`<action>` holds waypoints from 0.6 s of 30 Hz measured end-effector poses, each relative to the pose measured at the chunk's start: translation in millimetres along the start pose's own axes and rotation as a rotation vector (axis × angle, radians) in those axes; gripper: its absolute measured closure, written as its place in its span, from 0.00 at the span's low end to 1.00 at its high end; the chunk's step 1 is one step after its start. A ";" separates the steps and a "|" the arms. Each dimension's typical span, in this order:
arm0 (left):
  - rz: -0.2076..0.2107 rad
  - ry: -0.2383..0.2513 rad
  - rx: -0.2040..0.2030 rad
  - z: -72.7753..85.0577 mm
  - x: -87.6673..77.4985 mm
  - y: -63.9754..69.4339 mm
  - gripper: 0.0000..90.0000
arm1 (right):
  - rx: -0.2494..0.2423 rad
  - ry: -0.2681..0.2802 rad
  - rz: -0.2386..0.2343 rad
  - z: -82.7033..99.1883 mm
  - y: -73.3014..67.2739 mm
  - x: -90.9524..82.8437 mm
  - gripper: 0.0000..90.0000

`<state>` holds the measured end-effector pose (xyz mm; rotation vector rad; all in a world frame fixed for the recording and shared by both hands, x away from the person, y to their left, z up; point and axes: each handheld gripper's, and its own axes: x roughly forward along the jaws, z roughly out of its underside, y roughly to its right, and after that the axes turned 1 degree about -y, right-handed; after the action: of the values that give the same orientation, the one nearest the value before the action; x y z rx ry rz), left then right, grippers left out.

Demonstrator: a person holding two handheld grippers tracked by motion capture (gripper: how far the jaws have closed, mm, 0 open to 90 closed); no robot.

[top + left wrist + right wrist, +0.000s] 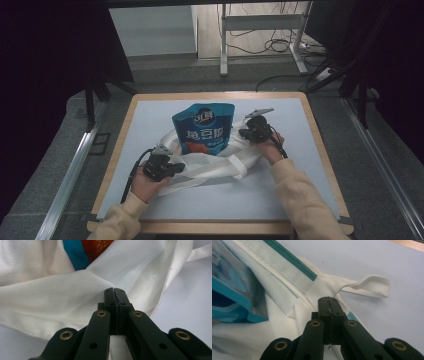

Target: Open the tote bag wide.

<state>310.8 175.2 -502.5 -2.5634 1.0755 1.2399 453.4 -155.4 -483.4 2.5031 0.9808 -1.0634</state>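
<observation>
A white cloth tote bag [210, 167] is lying near the middle of the tabletop [300, 125], with a blue snack pouch [204, 128] sticking out of its mouth toward the far edge. The left gripper [172, 167] is pinching the bag's fabric on the near-left side, jaws closed on it. The right gripper [246, 133] is clamping the bag's rim beside a handle loop [372, 285], jaws closed on the cloth

blue snack pouch [205, 127] stands inside rumpled white bag [210, 165].
</observation>
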 end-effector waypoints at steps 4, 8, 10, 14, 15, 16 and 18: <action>0.001 -0.005 0.005 0.8 1.2 0.9 1.00 | 0.019 -0.008 -0.001 1.3 2.2 4.5 0.99; 0.003 0.005 0.000 0.9 1.2 0.3 1.00 | 0.020 -0.008 0.002 1.7 2.2 5.4 0.99; 0.009 0.020 0.007 -0.5 -0.6 0.3 1.00 | 0.015 0.006 0.002 1.7 1.4 2.5 0.99; 0.007 0.078 0.011 -6.4 -9.6 1.9 1.00 | 0.019 0.064 -0.016 2.3 -2.2 -12.7 0.99; -0.002 0.093 0.018 -8.3 -12.5 2.1 1.00 | 0.019 0.081 -0.016 2.4 -3.3 -17.7 0.99; -0.009 0.115 0.019 -10.6 -16.5 2.6 1.00 | 0.013 0.097 -0.019 2.6 -4.1 -22.7 0.99; -0.013 0.131 0.021 -12.2 -20.2 2.5 1.00 | 0.014 0.128 -0.028 3.7 -5.6 -33.8 0.99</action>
<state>308.7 180.0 -479.4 -2.6634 1.0867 1.0648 430.4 -169.4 -461.8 2.6034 1.0499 -0.9304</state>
